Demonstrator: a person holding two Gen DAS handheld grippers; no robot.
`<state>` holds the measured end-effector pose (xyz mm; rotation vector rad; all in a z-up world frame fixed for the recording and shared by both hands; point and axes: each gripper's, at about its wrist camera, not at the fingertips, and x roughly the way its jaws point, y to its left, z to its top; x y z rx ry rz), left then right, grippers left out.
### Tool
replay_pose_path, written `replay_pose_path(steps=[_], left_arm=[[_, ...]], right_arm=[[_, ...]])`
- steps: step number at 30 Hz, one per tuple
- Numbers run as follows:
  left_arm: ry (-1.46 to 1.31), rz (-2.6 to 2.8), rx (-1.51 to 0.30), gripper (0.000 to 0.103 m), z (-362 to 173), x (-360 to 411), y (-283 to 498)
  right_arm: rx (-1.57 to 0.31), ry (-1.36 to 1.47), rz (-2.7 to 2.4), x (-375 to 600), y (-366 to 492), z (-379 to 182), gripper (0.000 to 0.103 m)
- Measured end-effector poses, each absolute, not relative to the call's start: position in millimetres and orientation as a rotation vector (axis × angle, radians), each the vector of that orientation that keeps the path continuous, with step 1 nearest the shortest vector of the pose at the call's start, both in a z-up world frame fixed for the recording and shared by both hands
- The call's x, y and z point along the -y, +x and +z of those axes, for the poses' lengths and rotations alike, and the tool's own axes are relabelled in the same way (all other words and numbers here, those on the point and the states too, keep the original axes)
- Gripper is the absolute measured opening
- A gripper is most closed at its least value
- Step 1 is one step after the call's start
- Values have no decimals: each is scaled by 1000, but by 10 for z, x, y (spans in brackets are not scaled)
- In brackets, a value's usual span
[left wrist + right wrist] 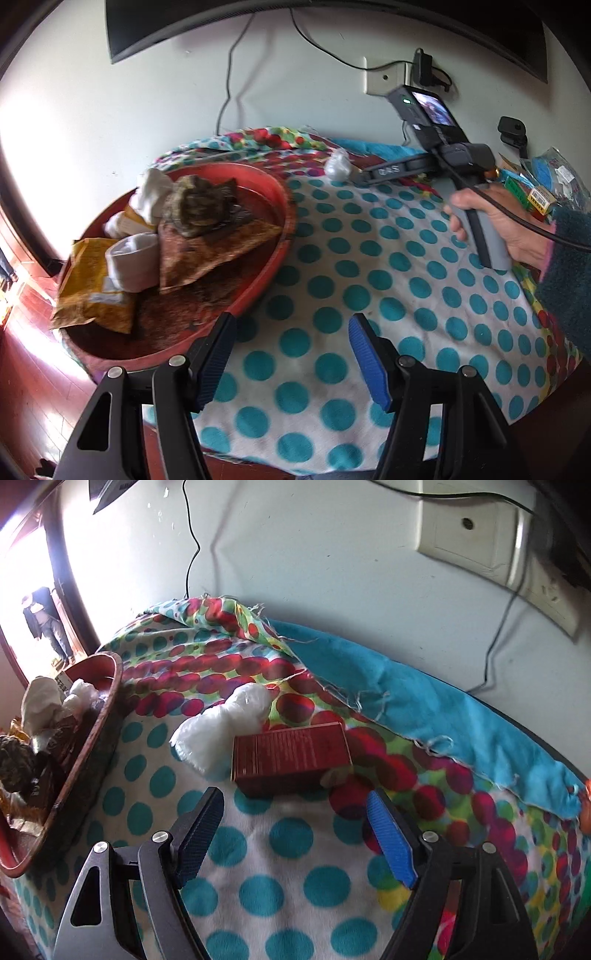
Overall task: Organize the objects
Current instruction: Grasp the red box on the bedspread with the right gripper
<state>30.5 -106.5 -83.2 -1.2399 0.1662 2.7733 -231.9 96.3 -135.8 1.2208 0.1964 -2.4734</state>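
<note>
Red basin (280, 206) sits at the left on the dotted blanket (369, 280), full of packets and cloths. Left hand-held gripper (291, 321) hangs open and empty beside it. Further right, the right hand-held gripper (295, 797) gapes empty before a brown box (291, 757) touching a white bundle (229, 720).

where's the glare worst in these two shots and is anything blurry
Left wrist view: daylight blows out the wall and floor at the left edge, beside the red basin; the polka-dot blanket stays sharp. Right wrist view: the doorway at upper left is washed white; the wall plate smears slightly, the red box reads soft.
</note>
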Motion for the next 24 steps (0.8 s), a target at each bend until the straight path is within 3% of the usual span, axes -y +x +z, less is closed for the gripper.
replay_pose_path(steps=[6, 9, 17, 24], left_arm=[[-1277, 2760, -157, 65, -913, 1010, 195], [-1290, 2764, -150, 65, -914, 1007, 146], [-1241, 2753, -160, 65, -890, 831, -57], [-1134, 2694, -215, 66, -855, 490, -409]], right_arm=[[-192, 1222, -2463, -897, -2430, -1390, 78], [-207, 1204, -2466, -893, -2411, -1372, 62], [-189, 1148, -2505, -1242, -2086, -1297, 62], [-50, 1214, -2523, -1857, -1703, -1315, 62]])
